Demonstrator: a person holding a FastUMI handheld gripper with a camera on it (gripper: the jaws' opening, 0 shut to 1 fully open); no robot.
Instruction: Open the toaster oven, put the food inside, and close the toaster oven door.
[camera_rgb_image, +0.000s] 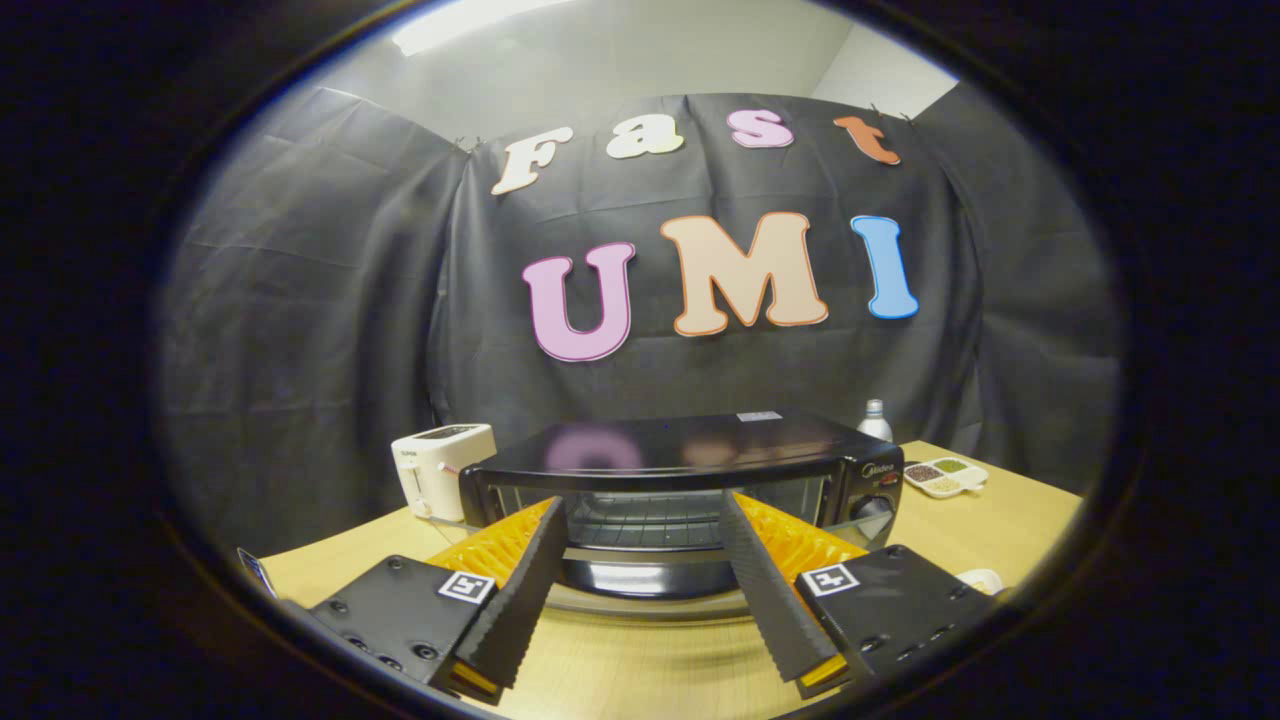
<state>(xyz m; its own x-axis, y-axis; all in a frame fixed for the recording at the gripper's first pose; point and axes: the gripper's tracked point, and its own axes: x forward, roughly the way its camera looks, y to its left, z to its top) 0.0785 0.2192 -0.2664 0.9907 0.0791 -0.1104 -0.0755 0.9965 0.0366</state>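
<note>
A white pop-up toaster (440, 470) stands on the left side of the wooden table (1000, 530), close to the black cloth wall. It sits just beside the left end of the toaster oven (680, 470) and a little behind it.

The toaster oven is black and shiny on top. It stands in the middle of the table, straight ahead of the gripper (640, 520). Its door (650, 580) is folded down flat toward the gripper, so the inside is open. A wire rack (650, 520) can be seen in there. The knobs are on the right end of the oven's front.

The gripper is spread wide and holds nothing. Its two fingers (520, 590) reach up from below, one on each side, and their tips sit in front of the open oven. The lowered door shows between them. It is hard to tell if the fingers touch the door.

Behind the right end of the oven stands a small bottle (875, 420) with a pale cap. Next to it, more to the right, lies a white tray (945, 476) with little sections, each filled with dark or green bits. Nearer the right finger, a small white dish (982, 580) peeks out at the table's edge.
</note>
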